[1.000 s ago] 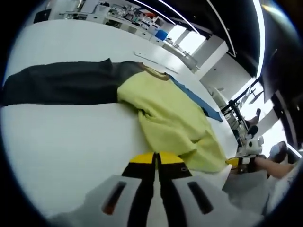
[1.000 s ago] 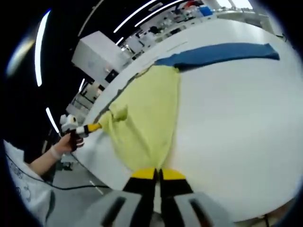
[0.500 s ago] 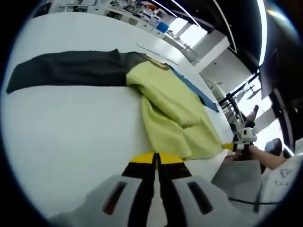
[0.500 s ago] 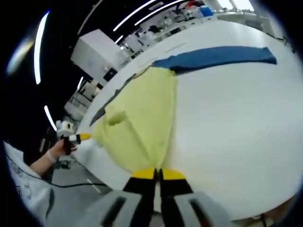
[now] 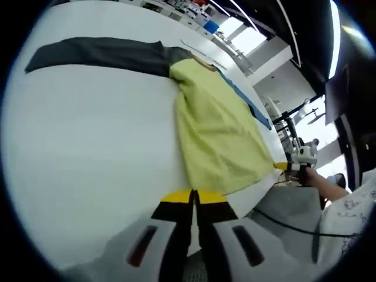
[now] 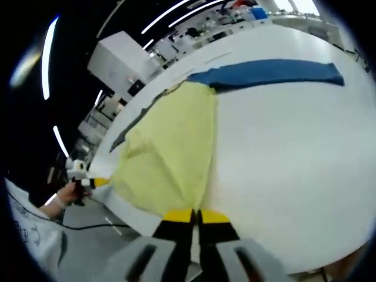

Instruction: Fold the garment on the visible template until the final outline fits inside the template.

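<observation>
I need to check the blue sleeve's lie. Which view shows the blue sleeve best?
The right gripper view: the blue sleeve lies fully in sight, stretched flat across the white table. In the left gripper view it is a thin strip mostly hidden behind the yellow body.

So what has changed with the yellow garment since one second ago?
The two grippers, left and right, both shut on the hem of the yellow garment, pulled it toward the table edge. The bunched fold flattened out. The grey sleeve and blue sleeve stayed spread on the table.
</observation>
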Demonstrator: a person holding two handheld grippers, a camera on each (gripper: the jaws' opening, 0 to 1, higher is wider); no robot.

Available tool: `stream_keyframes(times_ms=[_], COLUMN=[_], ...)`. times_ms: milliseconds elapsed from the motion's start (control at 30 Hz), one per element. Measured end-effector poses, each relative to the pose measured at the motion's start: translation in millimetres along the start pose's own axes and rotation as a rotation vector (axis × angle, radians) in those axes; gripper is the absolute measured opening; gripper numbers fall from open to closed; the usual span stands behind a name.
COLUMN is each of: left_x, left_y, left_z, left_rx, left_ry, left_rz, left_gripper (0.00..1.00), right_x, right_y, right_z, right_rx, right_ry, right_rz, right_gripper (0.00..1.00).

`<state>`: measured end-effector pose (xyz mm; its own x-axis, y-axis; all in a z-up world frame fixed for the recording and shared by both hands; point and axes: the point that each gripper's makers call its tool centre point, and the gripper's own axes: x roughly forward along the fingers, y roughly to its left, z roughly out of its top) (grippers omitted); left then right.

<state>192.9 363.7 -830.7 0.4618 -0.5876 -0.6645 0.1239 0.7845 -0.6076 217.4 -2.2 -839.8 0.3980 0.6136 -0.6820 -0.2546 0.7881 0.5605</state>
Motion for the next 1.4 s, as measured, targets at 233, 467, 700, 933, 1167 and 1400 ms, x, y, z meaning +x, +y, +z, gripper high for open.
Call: stream_keyframes(times_ms=[233,467,700,933,1167,1400], left_x=[-3,-3,-2,-4,-5,-6], left_y=[-3.3,-2.6,-6.3,-7.7,-9.2,-6.6], left_z=[-14.0,-30.1,-35.6,-36.8,-36.5,-28.5], left_rx=[-0.028,-0.08,-0.085,-0.057,-0.009,0.146], left_ry=[0.028,0.057,0.059,0.07,0.083,0.026], left_rz=[0.004,0.012,0.015,0.037,0.054,0.038], left_gripper=[0.0,0.0,0.0,0.0,0.0,0.01], right_x=[0,-1,-1,-1,-2,-3], right_y=[-2,-6,-7,-8,-8,-1], right_z=[-0.4,-4.8,-6.2,-8.1,-8.8,-9.6], right_rx=[0.001,-0.001,-0.006,-0.015,-0.045,-0.087], right_ry=[0.012,0.037,0.042,0.055,0.062,0.069], right_rz=[-0.009,-0.026,-0.031,-0.037,-0.046,-0.009], right_gripper=[0.0,0.0,0.0,0.0,0.0,0.04])
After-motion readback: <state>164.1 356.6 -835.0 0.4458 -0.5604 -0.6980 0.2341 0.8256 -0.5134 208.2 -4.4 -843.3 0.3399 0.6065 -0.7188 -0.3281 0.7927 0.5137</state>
